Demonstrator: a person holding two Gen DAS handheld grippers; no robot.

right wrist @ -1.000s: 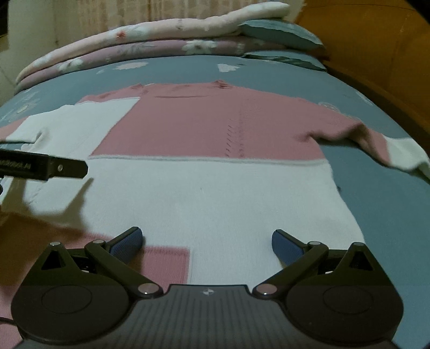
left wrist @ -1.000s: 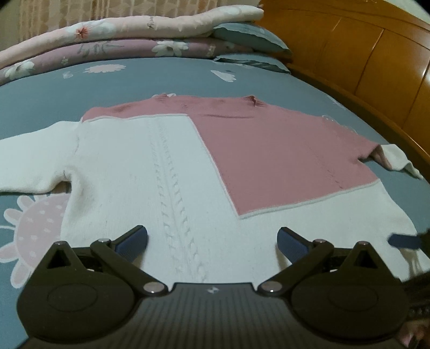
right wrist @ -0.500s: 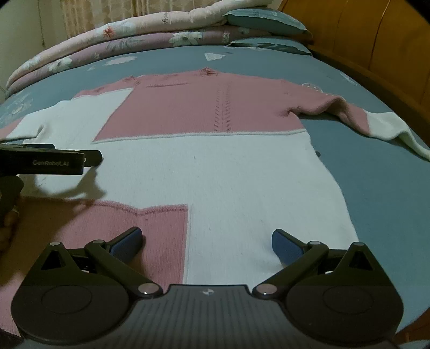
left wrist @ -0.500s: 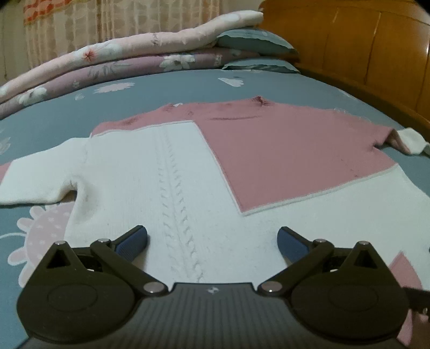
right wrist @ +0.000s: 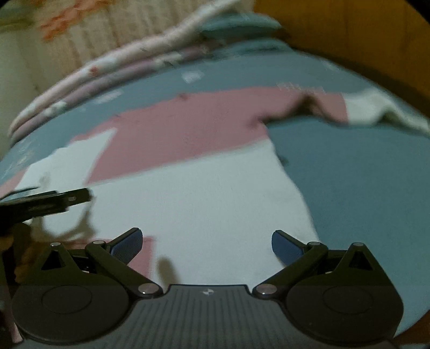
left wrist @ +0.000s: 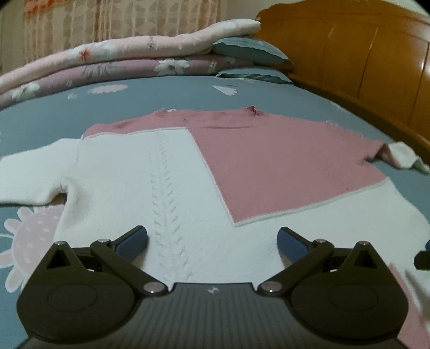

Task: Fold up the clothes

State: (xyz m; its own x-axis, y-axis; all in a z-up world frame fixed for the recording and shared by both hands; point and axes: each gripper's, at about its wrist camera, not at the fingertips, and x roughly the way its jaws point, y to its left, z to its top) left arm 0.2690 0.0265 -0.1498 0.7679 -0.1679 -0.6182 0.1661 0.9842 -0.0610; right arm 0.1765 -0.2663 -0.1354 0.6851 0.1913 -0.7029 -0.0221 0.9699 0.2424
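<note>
Swung right since half a second ago, right gripper (right wrist: 207, 243); left gripper (left wrist: 212, 240) steady. Both fingers apart, empty. Knit sweater (left wrist: 172, 188) flat on bed (left wrist: 161, 91), ahead of fingers: soft, light, limp. Best pinched at hem.

We see a blue-grey sheet (left wrist: 188, 104) with flower prints, folded quilts (left wrist: 113, 64) and pillows (left wrist: 250, 51) at its far edge, a wooden headboard (left wrist: 362, 67), curtains (left wrist: 121, 21).
</note>
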